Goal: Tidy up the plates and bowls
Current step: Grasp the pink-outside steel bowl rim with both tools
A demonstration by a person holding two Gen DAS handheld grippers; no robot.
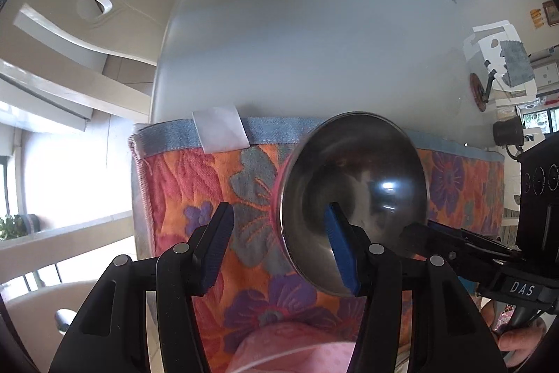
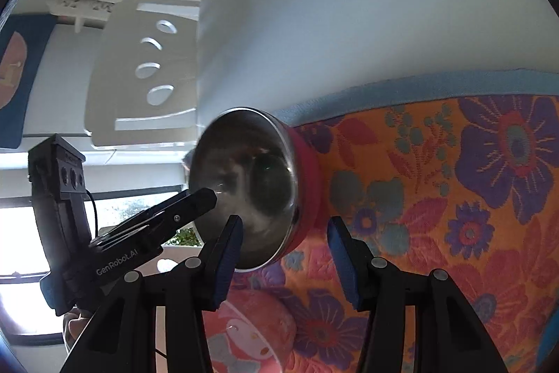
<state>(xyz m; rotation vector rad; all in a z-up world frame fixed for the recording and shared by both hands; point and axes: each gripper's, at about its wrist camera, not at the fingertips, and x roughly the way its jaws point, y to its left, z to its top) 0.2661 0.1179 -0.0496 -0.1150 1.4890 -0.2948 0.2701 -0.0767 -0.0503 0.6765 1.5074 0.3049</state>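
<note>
A steel bowl with a pink outer wall [image 1: 353, 198] is tipped on its side above the floral cloth, its inside facing both cameras. It also shows in the right wrist view [image 2: 248, 187]. My left gripper [image 1: 279, 247] has its jaws wide apart; its right finger [image 1: 340, 250] reaches inside the bowl, its left finger stands off the bowl to the left. My right gripper [image 2: 284, 263] is also wide apart, its left finger [image 2: 229, 261] in front of the bowl's inside. Whether either finger touches the bowl I cannot tell. A pink patterned dish [image 2: 244, 331] lies below.
An orange floral cloth [image 1: 216, 184] with a blue hem covers the near part of a white table [image 1: 297, 23]. White chairs [image 2: 143, 72] stand beyond the table's left edge. Each gripper's body appears in the other view, the right one [image 1: 489, 254] and the left one [image 2: 115, 233].
</note>
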